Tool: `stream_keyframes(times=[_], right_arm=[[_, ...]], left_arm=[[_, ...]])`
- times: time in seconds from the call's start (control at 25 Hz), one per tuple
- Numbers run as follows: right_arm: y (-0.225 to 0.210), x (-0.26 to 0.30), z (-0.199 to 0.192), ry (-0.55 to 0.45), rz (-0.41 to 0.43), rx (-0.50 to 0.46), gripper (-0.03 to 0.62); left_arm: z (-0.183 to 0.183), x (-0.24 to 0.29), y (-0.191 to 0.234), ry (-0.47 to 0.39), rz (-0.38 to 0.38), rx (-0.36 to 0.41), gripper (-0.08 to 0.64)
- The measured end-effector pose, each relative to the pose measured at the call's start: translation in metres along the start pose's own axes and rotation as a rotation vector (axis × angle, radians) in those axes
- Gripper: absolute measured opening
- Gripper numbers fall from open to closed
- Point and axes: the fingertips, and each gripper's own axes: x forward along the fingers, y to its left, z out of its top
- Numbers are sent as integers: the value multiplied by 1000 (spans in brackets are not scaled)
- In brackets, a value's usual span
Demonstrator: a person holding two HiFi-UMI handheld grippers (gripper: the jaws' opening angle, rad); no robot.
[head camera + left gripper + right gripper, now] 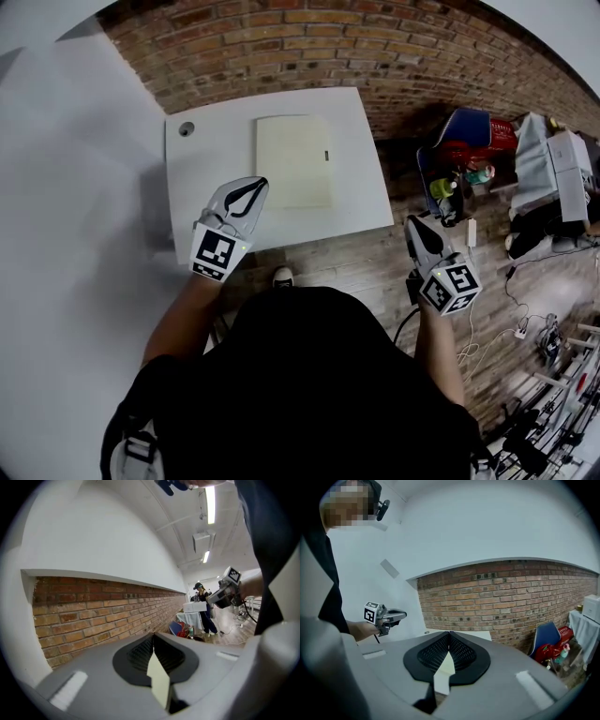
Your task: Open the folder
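Folder closed on table, left claw, right claw both closed

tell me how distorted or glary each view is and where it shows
head view: sharp and evenly lit, fisheye bowing the table edges around the folder; left gripper view: strip light blows out, dark vignetted corners; right gripper view: brick wall top curves into an arc, corners darkened too.

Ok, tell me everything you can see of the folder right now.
The folder is a plain cream rectangle, looking like card or plastic, lying flat and closed on the white table, long sides running away from the person. A small dark mark sits by its right edge. Nothing lies on it. The left gripper, jaws shut, is at its near left edge; contact cannot be told.
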Motion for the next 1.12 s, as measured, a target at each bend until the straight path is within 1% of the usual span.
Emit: stream_keyframes(times=[0.2,0.6,0.88,1.12], right_arm=[[5,14,4,-14,3,8,2],[-7,36,8,-27,31,23,2],[-26,60,11,-25,106,16,2],[-59,83,26,-21,177,-7,2]], left_arm=[[-3,5,12,9,-16,15,5],[1,12,24,21,2,23,5],[8,23,35,38,76,39,5],[15,47,38,51,150,27,5]])
